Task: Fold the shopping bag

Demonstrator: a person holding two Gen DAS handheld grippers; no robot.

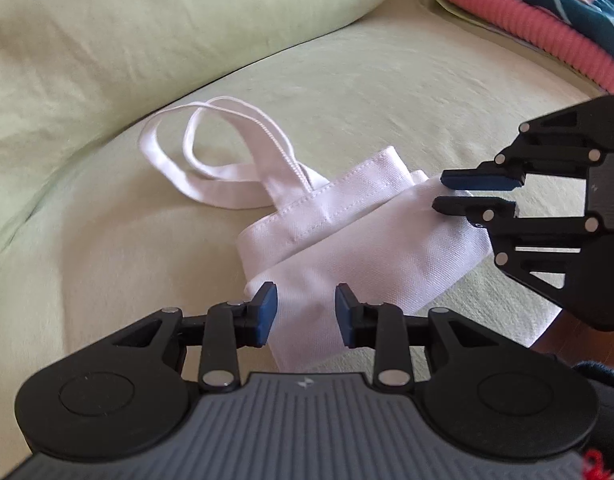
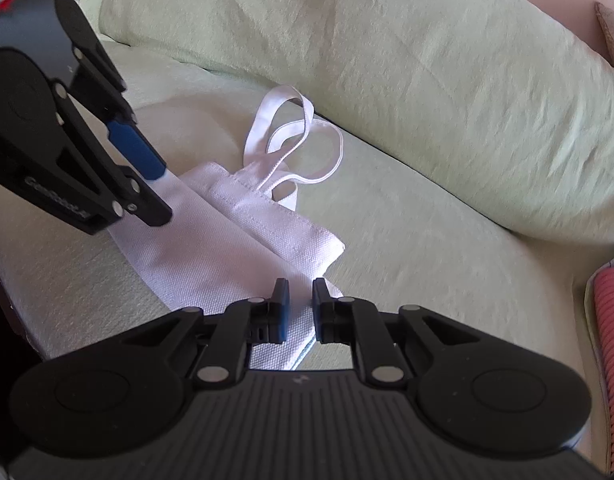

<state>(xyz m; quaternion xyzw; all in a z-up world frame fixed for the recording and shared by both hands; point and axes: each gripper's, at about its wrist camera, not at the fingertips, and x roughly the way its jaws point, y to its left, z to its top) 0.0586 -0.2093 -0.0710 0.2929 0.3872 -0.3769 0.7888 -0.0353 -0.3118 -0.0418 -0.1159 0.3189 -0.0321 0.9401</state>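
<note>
The white canvas tote bag (image 1: 359, 240) lay part-folded on the green sofa cushion (image 1: 387, 92). Left gripper (image 1: 306, 312) stood apart over it; right gripper (image 1: 441, 190) narrowly parted, apparently gripping nothing, likely to flatten the fold.

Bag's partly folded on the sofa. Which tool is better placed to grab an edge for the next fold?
Right, probably. The right tool has narrow jaws that already straddle a corner edge of the bag. The left tool hangs wide open over flat cloth.
</note>
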